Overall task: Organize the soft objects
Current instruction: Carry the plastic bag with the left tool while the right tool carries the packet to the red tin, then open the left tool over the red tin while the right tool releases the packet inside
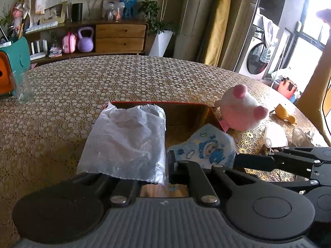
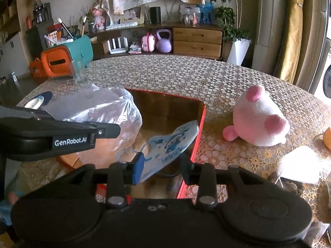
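A red-rimmed box (image 1: 215, 114) with a brown inside sits on the table; it also shows in the right wrist view (image 2: 201, 128). My left gripper (image 1: 165, 165) is shut on a clear plastic bag (image 1: 126, 140), held over the box's left side; the bag also shows in the right wrist view (image 2: 103, 111). My right gripper (image 2: 161, 165) is open. A blue cartoon face mask (image 2: 171, 144) hangs against its left finger over the box; the mask also shows in the left wrist view (image 1: 206, 146). A pink and white plush (image 2: 258, 119) lies right of the box.
A white mask (image 2: 300, 163) and a yellow object (image 1: 285, 113) lie at the table's right. A drinking glass (image 2: 79, 72) and an orange and teal box (image 2: 62, 60) stand at the far left. A sideboard (image 2: 196, 39) is behind the table.
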Demonstrator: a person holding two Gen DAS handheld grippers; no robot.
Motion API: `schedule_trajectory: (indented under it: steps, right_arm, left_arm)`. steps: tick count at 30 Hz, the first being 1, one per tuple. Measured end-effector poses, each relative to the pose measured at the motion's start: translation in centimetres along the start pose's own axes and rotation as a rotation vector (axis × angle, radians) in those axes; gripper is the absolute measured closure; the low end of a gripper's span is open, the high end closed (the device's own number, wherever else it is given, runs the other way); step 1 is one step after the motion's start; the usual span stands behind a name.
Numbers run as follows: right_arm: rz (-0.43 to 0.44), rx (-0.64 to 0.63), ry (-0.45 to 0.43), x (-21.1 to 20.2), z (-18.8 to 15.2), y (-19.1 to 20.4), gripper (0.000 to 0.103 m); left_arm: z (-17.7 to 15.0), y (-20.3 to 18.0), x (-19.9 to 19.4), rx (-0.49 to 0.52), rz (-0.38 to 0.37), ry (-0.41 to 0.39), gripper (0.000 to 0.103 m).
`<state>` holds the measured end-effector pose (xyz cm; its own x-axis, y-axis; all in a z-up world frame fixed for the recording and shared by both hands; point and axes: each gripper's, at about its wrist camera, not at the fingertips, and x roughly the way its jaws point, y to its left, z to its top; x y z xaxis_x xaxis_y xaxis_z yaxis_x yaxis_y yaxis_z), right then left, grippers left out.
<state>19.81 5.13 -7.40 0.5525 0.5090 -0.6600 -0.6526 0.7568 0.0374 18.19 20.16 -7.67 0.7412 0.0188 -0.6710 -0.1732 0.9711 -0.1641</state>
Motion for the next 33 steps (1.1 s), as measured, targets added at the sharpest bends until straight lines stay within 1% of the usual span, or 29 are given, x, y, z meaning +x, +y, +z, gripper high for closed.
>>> schedule_trajectory:
  steps: [2,4,8,10,14,21,22,23,24,25,26,27,30,33]
  right_arm:
    - [-0.002,0.001,-0.008,-0.5,0.0,0.0,0.065]
    - [0.0,0.0,-0.019,-1.0,0.1,0.1,0.055]
    - [0.016,0.01,-0.044,-2.6,0.0,0.1,0.052]
    - [0.025,0.017,-0.056,-3.5,-0.2,-0.1,0.048]
    - [0.036,0.037,-0.078,-5.4,-0.6,-0.6,0.045]
    - [0.047,0.073,-0.105,-8.6,-1.8,-1.7,0.042]
    - [0.047,0.076,-0.109,-9.0,-2.0,-1.8,0.041]
    - [0.045,0.08,-0.114,-9.6,-2.2,-2.0,0.041]
    - [0.046,0.086,-0.119,-10.1,-2.4,-2.3,0.041]
    - [0.047,0.092,-0.125,-10.7,-2.6,-2.5,0.04]
    - [0.046,0.096,-0.13,-11.2,-2.7,-2.7,0.04]
    - [0.044,0.103,-0.135,-11.8,-3.0,-3.1,0.04]
    - [0.035,0.12,-0.144,-13.2,-3.8,-3.9,0.04]
    - [0.023,0.147,-0.152,-14.6,-4.6,-4.9,0.036]
  left_arm:
    - [0.0,-0.1,-0.2,0.001,0.003,-0.001,0.097]
    - [-0.1,-0.2,-0.5,0.001,0.007,-0.002,0.097]
    - [-0.2,-0.4,-1.3,0.002,0.01,0.008,0.097]
    - [-0.3,-0.6,-1.5,0.009,0.017,0.017,0.097]
    - [-0.7,-0.9,-2.4,0.024,0.028,0.011,0.097]
    - [-0.9,-1.5,-3.4,0.002,0.023,0.003,0.095]
    - [-0.9,-1.5,-3.7,0.002,0.021,0.0,0.091]
    - [-1.0,-1.6,-4.0,-0.001,0.02,-0.004,0.077]
    - [-1.1,-1.7,-4.4,-0.005,0.021,-0.011,0.066]
    - [-1.2,-1.8,-4.8,-0.009,0.021,-0.019,0.031]
    - [-1.3,-1.8,-5.2,-0.013,0.022,-0.031,0.014]
    - [-1.4,-1.9,-5.8,-0.015,0.025,-0.047,0.014]
    - [-1.5,-2.2,-6.8,-0.025,0.029,-0.051,0.014]
    - [-1.8,-2.9,-8.1,-0.021,0.041,-0.066,0.014]
